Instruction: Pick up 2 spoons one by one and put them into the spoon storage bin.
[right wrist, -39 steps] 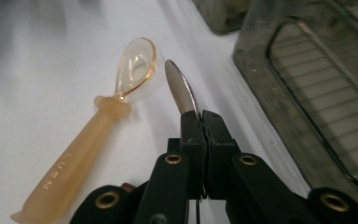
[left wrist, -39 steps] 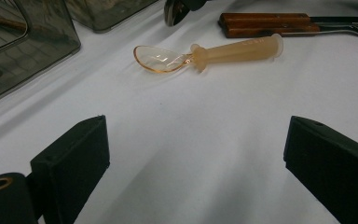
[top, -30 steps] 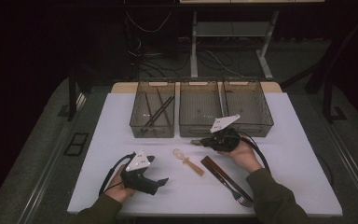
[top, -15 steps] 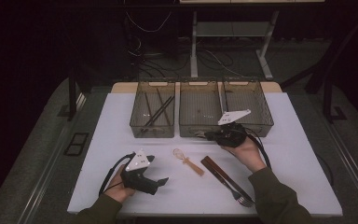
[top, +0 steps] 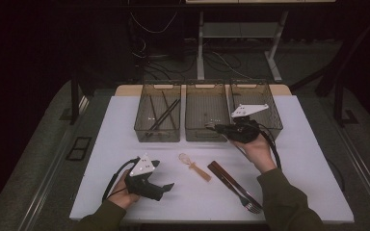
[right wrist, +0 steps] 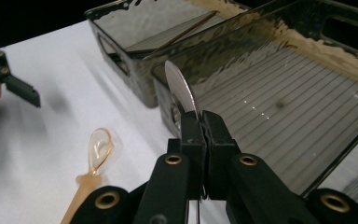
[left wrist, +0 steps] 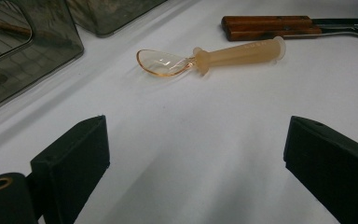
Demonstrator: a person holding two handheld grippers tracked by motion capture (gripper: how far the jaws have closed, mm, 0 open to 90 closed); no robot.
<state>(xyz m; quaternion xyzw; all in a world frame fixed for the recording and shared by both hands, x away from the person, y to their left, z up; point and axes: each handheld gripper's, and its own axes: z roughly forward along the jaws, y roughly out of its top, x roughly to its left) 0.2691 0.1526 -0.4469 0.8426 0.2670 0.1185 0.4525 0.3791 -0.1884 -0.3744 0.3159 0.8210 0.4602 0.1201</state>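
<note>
White table (top: 298,159), dark room, three see-through bins in a row at the 12 o'clock side.

The right gripper (top: 212,127) has come up off the table and gone a bit toward 12 o'clock. A second ago it was lower and closer to the person. Now it hangs at the front wall of the middle bin (top: 207,135). The left gripper (top: 166,186) has not moved. It sits at 7 o'clock.

I think this means the pick-up is done and the carry is on. The drop into a bin comes next.

The right gripper's jaws are squeezed almost together. They pinch a thin shiny metal piece (right wrist: 179,88). Its round tip sticks up past the jaws, pointing at the middle bin. It could be a knife or a spoon seen from its edge. I cannot tell which.

The left gripper's jaws stand wide apart with nothing in them, just bare table between them. They point at a plastic spoon (left wrist: 214,57), which lies a little way off near the middle of the table. Two brown handles (left wrist: 265,27) lie just past it, and a fork (top: 250,206) lies at 5 o'clock. The left bin has dark sticks (top: 164,115) in it.
</note>
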